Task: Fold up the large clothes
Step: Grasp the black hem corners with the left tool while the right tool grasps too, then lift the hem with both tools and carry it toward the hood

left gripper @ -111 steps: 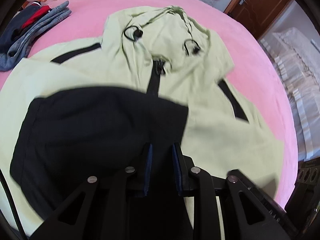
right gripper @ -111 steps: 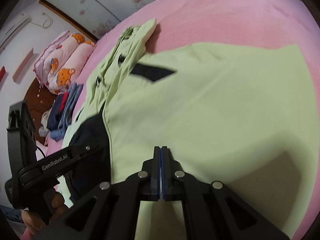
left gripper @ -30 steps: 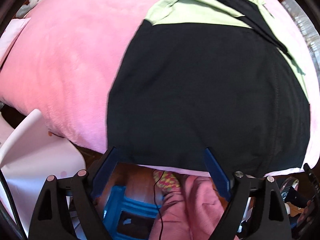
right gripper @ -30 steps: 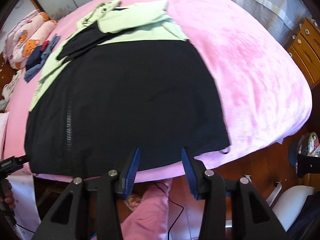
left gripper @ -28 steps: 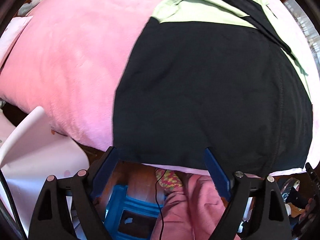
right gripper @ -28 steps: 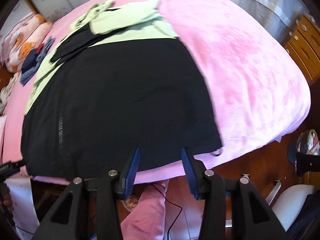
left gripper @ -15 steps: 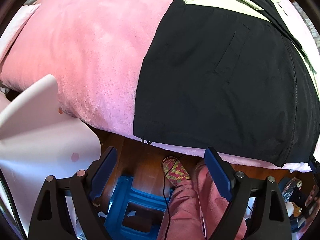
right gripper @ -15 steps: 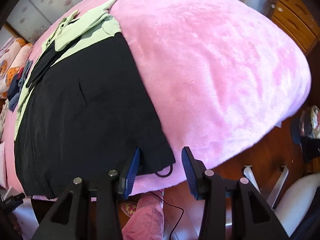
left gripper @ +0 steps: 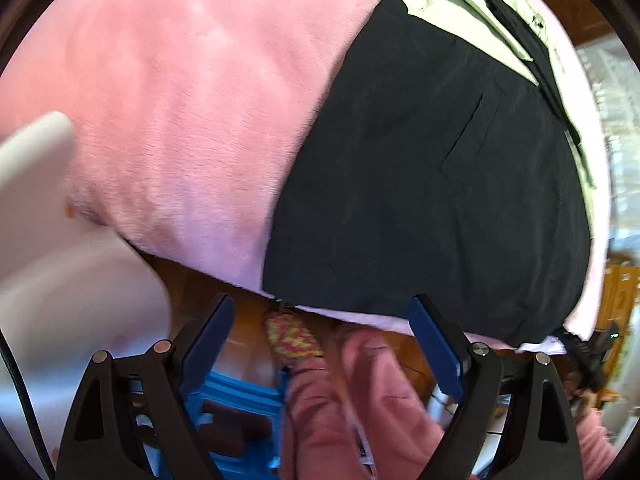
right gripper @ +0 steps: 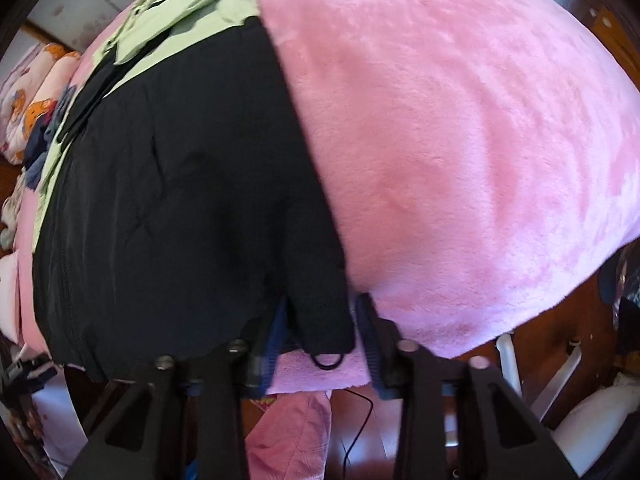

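A large jacket lies flat on the pink bed, its black lower body [left gripper: 432, 184] toward me and its pale green top [left gripper: 460, 12] at the far end. My left gripper [left gripper: 320, 320] is wide open, just off the bed's near edge below the jacket's hem corner. In the right wrist view the black body [right gripper: 180, 184] fills the left half. My right gripper [right gripper: 324, 320] is open with its jaws on either side of the hem's right corner, where a black cord loop [right gripper: 330, 360] hangs.
The pink blanket [right gripper: 460, 140] drops off at the near edge. Below are a wooden floor, a blue stool [left gripper: 236, 424], a white chair [left gripper: 60, 288] and the person's pink trousers [left gripper: 360, 412]. Folded clothes and a pillow [right gripper: 36, 120] lie at the far left.
Both grippers have moved outward along the hem, left one leftward, right one rightward. The right gripper has closed in on the hem's right corner, which now sits between its jaws.
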`<action>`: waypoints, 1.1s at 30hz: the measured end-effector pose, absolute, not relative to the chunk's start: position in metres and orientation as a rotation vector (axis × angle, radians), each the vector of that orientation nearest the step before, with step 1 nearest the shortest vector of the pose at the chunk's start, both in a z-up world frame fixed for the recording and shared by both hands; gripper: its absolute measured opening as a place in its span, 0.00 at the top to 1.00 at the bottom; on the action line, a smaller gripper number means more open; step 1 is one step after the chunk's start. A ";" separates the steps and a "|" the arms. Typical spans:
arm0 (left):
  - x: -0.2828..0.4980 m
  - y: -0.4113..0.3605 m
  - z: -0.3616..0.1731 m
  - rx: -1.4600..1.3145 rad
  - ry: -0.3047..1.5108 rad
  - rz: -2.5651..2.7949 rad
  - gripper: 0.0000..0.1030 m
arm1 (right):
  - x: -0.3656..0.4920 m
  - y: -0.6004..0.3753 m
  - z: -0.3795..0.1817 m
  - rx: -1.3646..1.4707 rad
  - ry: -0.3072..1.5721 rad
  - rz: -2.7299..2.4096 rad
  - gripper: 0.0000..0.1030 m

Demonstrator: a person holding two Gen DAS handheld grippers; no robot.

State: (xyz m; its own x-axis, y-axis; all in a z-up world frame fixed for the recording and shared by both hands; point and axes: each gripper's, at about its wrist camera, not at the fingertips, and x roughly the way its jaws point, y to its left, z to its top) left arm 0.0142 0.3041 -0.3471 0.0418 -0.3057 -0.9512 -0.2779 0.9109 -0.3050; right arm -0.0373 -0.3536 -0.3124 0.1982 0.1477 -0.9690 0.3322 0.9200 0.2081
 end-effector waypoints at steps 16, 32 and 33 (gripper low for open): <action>0.017 0.300 -0.382 -0.461 1.480 -0.014 0.49 | -0.029 -0.362 -0.313 0.540 1.391 -0.182 0.80; 0.003 0.259 -0.302 -0.517 1.346 0.020 0.87 | -0.048 -0.338 -0.256 0.718 1.229 -0.138 0.85; 0.005 0.255 -0.295 -0.519 1.332 0.015 0.88 | -0.047 -0.334 -0.253 0.745 1.216 -0.124 0.85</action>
State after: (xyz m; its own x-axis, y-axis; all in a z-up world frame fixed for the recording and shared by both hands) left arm 0.0047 0.2551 -0.2948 0.2539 -0.2800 -0.9258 -0.3011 0.8867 -0.3508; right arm -0.0469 -0.3336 -0.2529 0.3722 0.2950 -0.8801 0.4663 0.7604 0.4520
